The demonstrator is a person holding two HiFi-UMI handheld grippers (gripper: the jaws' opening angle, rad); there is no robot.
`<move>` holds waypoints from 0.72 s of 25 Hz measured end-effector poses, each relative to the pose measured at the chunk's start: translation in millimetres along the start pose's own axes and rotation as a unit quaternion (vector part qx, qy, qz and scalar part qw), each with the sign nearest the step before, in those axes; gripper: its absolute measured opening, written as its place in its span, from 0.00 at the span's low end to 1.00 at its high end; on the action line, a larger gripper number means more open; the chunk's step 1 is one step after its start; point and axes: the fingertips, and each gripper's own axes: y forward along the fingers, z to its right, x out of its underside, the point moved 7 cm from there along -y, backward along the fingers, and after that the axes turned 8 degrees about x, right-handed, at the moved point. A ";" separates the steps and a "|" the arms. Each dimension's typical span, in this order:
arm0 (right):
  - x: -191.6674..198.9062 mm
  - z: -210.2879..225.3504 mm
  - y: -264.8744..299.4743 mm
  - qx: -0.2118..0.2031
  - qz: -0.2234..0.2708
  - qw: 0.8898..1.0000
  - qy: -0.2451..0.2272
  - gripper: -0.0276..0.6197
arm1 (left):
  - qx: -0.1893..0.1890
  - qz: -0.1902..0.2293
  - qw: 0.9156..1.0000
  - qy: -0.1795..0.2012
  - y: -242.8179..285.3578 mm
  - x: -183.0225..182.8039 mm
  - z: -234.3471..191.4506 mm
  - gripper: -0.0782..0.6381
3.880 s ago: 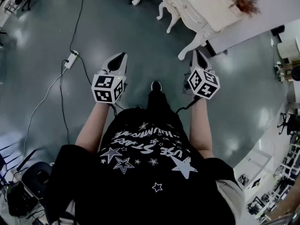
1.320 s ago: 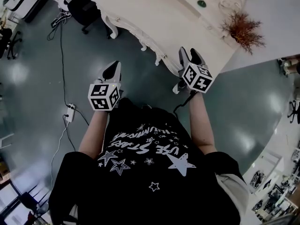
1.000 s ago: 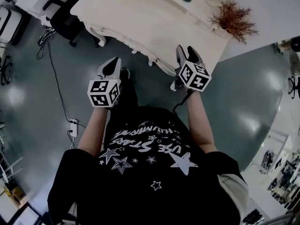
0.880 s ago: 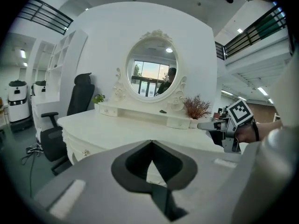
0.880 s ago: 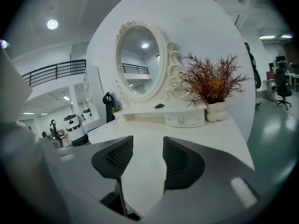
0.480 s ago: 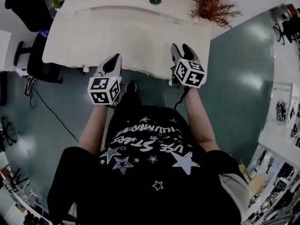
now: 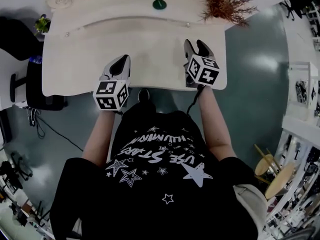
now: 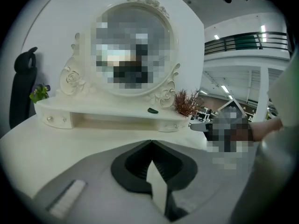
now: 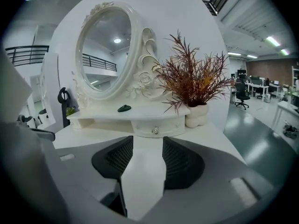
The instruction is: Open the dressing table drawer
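Right now the right gripper [image 9: 147, 141] hangs over the counter [image 7: 75, 74] near its front edge. Its jaws are spread wide, with only bare counter showing between them. The left gripper [image 8: 150, 143] is over the front edge too, more to the left, and its jaws are pressed together on nothing. The drawer [image 9: 140, 126] is the little one at the back of the counter, near the back right corner. It is tucked under the low shelf [image 9: 100, 117] below the mirror [image 9: 105, 50]. It looks closed, and both grippers are well apart from it. I think the hard part is the knob [image 9: 155, 130], which is small and round. Wide jaws could miss it or slide off it when they pull. The plant pot [image 9: 197, 115] stands just beside the drawer on the right, so a jaw that comes in too far to that side could bump it and tip the plant [image 9: 194, 80] over. A crooked pull could also make the drawer stick. The drawer's front faces the counter's front edge, toward the person. Its long side runs left to right along the back edge. It should slide straight out toward the front edge.
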 end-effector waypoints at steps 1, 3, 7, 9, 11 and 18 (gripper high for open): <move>-1.5 -1.2 4.1 0.008 -0.001 1.000 -0.002 0.37 | 0.007 -0.003 1.000 0.001 3.7 -2.1 -5.0 0.11; -3.6 -4.1 12.4 0.022 -0.004 1.000 -0.004 0.37 | 0.020 -0.007 1.000 0.004 10.7 -6.2 -15.6 0.11; -6.9 -9.6 31.8 0.061 -0.004 0.998 -0.024 0.33 | 0.037 -0.018 0.999 0.030 23.5 -13.0 -34.2 0.11; -8.6 -11.4 40.8 0.077 -0.002 0.996 -0.041 0.31 | 0.048 -0.025 0.997 0.050 29.8 -15.2 -38.5 0.11; -8.7 -12.3 48.4 0.083 -0.008 0.995 -0.050 0.32 | 0.058 -0.029 0.996 0.053 36.6 -16.3 -41.5 0.11; -7.1 -12.3 70.2 0.108 -0.019 0.991 -0.077 0.33 | 0.083 -0.039 0.994 0.052 54.6 -17.0 -49.9 0.11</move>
